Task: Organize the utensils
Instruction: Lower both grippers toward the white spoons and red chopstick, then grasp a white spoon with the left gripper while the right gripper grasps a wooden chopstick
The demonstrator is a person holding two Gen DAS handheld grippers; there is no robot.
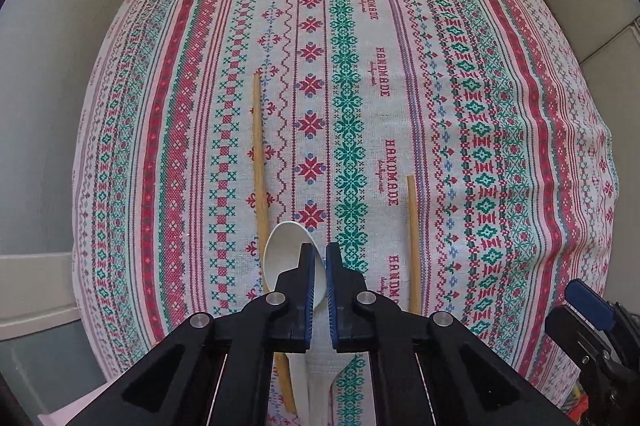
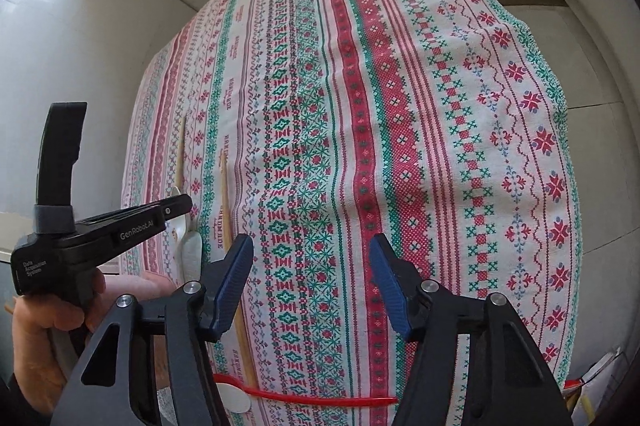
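Gripping white spoon (image 1: 280,250), left tongs (image 1: 317,258)

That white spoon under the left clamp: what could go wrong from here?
The left gripper is shut over the white spoon, apparently on its thin handle, so it might slip or swing when lifted. A chopstick lies right beside the bowl and could be dragged along. The patterned cloth might bunch under the tips.
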